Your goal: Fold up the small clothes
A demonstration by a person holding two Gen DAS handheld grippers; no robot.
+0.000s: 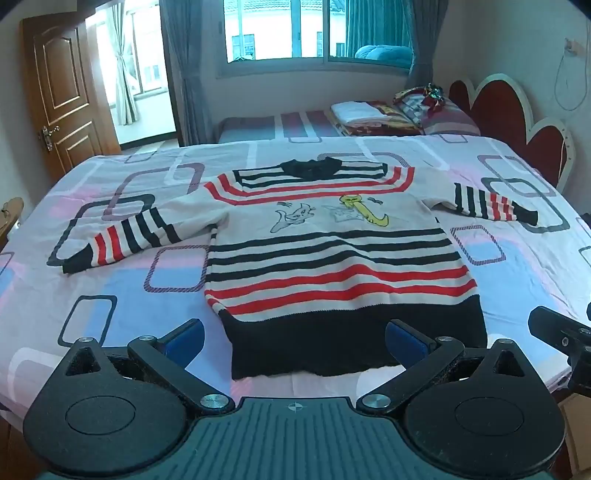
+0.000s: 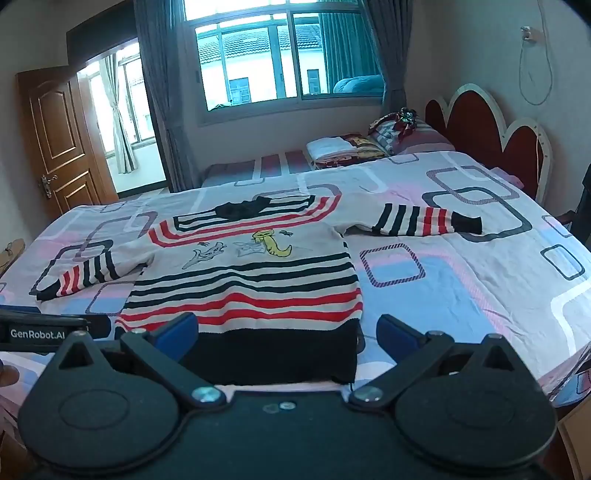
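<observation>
Blue-padded left claw [image 1: 294, 341] and right claw [image 2: 287, 334] both gape wide, holding nothing, over the black hem of a striped sweater [image 1: 332, 254]. It lies flat, sleeves spread, on a patterned bedsheet [image 1: 524, 266]. Beyond sit folded laundry [image 1: 356, 112], a red headboard [image 1: 517, 118] and a window [image 1: 317, 29].

Bare bedsheet [image 2: 461, 295] beside the spread sweater [image 1: 332, 258]; folded pile [image 2: 343, 149] and headboard [image 2: 491, 125] far behind.

Both claws hang side by side, close together and level: the left claw [image 1: 294, 341] spread wide with nothing held, the right claw [image 2: 287, 332] likewise agape
</observation>
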